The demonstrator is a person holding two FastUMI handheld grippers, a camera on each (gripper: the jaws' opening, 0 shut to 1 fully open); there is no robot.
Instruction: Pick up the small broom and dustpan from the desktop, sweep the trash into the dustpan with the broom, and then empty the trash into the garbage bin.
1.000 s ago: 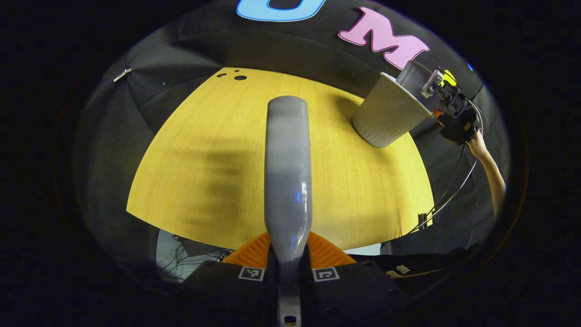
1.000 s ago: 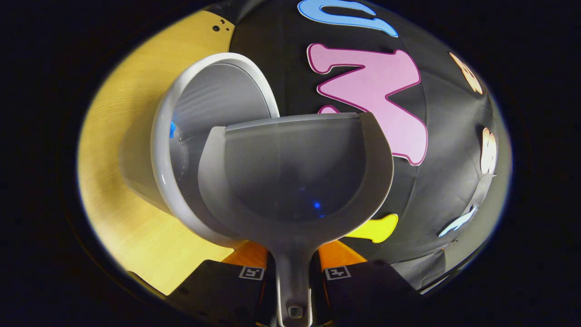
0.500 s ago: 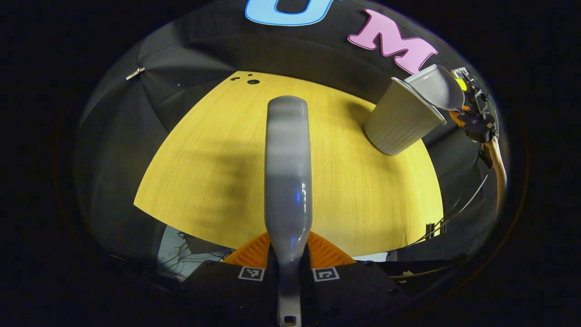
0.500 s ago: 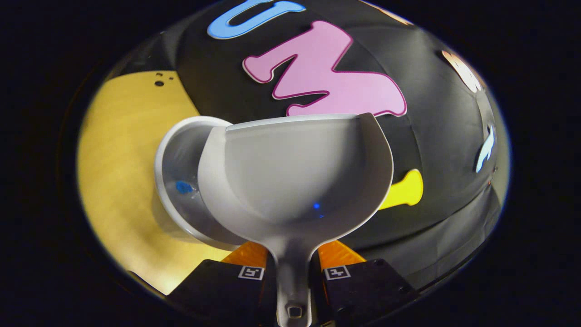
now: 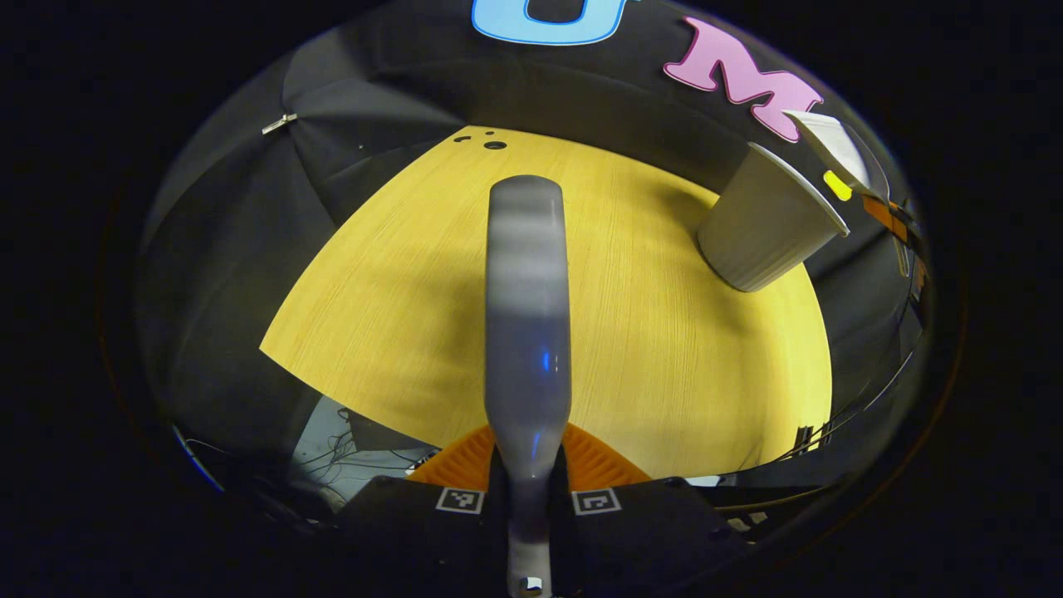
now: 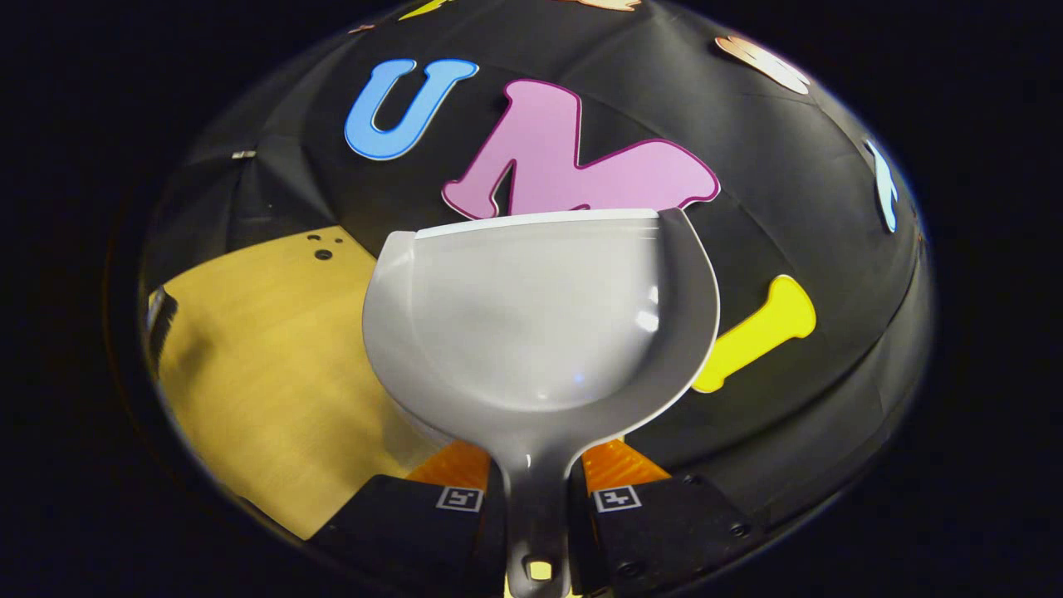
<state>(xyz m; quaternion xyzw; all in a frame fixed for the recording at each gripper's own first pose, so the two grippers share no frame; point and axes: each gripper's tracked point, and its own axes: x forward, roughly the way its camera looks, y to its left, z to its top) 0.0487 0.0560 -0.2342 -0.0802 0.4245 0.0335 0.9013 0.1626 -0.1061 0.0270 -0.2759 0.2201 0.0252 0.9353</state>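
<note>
Left gripper was seen clamped on the broom handle, both fingers pressed against its narrow neck. The broom's long axis ran straight ahead along the fingers, away from the camera, its rounded far end pointing toward the far edge of the yellow desktop. The broom was held above the desktop, not touching it. Bristles could not be made out from that angle.

The garbage bin was seen in the left gripper view at the far right of the desktop, standing on the wood near the back edge, its open mouth toward the booth wall side. Just beyond its rim the pale dustpan was visible edge-on, above and behind the bin. Contact between the two could not be judged.

Right gripper was closed on the dustpan handle, both fingers pressed on the stem. The dustpan's long axis was in line with the fingers, its handle toward the camera and its straight front lip pointed away at the booth wall. The inside of the pan faced the camera and looked bare and glossy, no scraps discernible. The desktop was seen to the lower left of the pan, with small dark holes near its far corner.
</note>
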